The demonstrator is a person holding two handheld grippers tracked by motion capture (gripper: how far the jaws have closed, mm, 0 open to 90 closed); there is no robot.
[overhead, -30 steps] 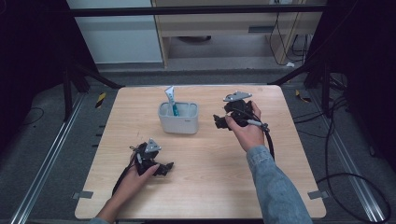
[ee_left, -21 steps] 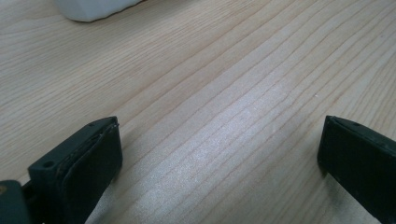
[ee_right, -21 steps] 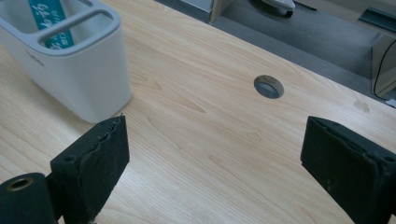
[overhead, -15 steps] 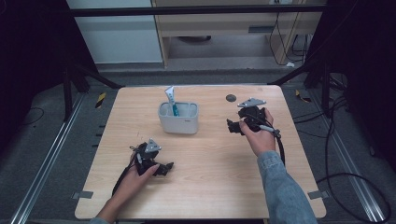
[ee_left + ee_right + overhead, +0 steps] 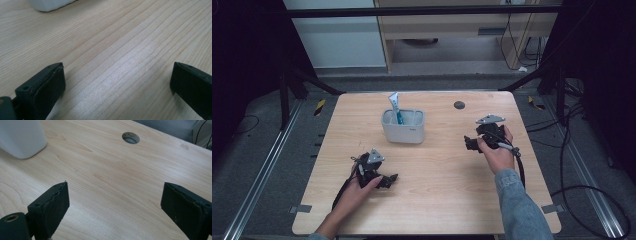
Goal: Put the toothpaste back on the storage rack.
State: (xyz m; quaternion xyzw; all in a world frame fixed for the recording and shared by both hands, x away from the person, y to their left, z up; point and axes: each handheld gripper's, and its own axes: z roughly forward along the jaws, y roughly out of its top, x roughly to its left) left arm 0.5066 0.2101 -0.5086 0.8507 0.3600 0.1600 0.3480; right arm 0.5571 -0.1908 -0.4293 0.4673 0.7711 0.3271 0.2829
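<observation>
**Colours on the desk**

The desk (image 5: 437,165) is pale wood with fine, straight grain lines, streaked a little lighter where light falls on it. A small dark round hole (image 5: 459,105) with a greyish centre sits near its far edge. The holder (image 5: 403,126) is plain white-grey, and the tube (image 5: 395,106) standing in it is white with a teal-blue band. The left gripper (image 5: 388,179) and the right gripper (image 5: 470,143) are black, each topped by a light grey plate; their jaws are matt black. The sleeve (image 5: 519,207) at the near right corner is faded denim blue.
</observation>
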